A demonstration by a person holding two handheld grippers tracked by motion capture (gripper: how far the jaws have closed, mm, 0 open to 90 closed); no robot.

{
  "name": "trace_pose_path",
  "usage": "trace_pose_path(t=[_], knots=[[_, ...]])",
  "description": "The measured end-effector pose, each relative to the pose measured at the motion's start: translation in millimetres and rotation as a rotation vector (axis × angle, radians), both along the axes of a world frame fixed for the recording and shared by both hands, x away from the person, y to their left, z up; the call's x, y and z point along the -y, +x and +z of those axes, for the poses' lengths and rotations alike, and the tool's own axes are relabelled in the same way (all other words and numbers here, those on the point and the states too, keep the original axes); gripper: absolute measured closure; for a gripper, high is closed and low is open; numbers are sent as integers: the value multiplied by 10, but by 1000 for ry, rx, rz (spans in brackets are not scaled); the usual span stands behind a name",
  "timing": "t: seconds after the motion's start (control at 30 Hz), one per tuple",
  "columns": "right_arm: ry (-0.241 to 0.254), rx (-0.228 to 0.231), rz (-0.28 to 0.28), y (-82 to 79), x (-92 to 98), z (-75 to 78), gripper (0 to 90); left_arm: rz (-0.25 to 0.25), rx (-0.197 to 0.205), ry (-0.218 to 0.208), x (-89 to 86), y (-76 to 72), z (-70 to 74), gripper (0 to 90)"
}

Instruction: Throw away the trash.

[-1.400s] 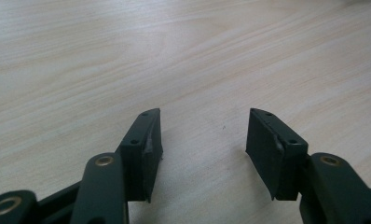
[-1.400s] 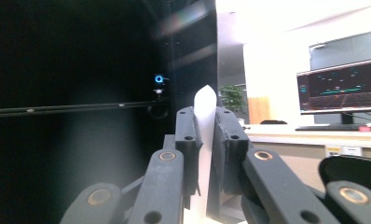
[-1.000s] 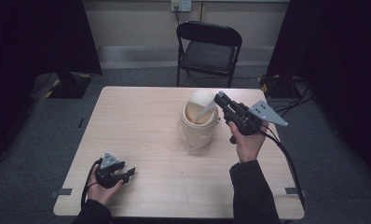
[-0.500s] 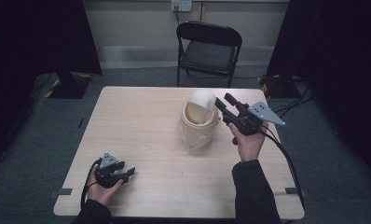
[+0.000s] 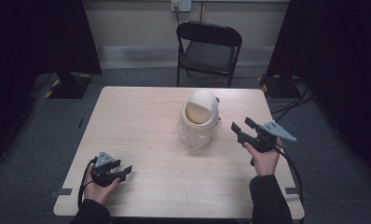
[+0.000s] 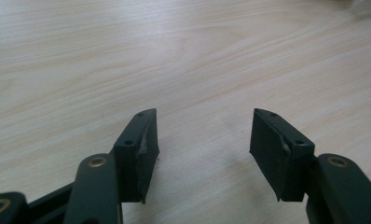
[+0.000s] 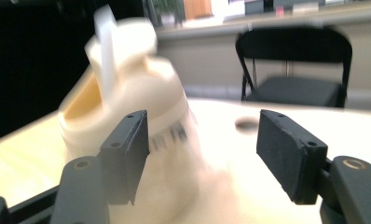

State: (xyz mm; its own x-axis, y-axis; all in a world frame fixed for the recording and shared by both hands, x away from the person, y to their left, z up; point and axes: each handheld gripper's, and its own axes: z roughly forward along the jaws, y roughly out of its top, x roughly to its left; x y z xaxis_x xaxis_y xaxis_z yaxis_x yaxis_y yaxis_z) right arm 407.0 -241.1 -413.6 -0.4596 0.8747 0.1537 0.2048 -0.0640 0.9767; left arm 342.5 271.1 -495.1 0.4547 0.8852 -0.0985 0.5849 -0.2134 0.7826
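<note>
Resting low over the surface (image 5: pixel 141 116) near its near-left corner, the left hand-held gripper (image 5: pixel 123 171) has its jaws spread wide, and the left gripper view shows nothing but bare pale wood between the two black pads (image 6: pixel 146 144). It holds nothing and touches nothing apart from the person's left hand (image 5: pixel 99 184) wrapped around its body. The right hand-held gripper (image 5: pixel 242 127) is raised above the right side of the surface, gripped by the right hand (image 5: pixel 264 156), its grey three-cornered plate (image 5: pixel 278 130) on top and its cable trailing back toward the near edge. Its jaws also stand wide apart and empty, aimed at the cream-coloured lidded container (image 5: pixel 200 119), which sits just right of the surface's middle, closer to the far edge. In the right gripper view that container (image 7: pixel 127 116) is blurred and fills the left side ahead of the jaws, clear of both pads. A black folding chair (image 5: pixel 209 46) stands on the floor beyond the far edge.
</note>
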Motion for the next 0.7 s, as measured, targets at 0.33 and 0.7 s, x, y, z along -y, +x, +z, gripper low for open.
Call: trace_pose_path(t=[0.33, 0.7], knots=[[-136, -237, -51, -147, 275, -542, 309, 44, -32, 23, -145, 27, -22, 362], [-246, -390, -94, -223, 488, -791, 237, 61, -31, 25, -255, 34, -35, 328]])
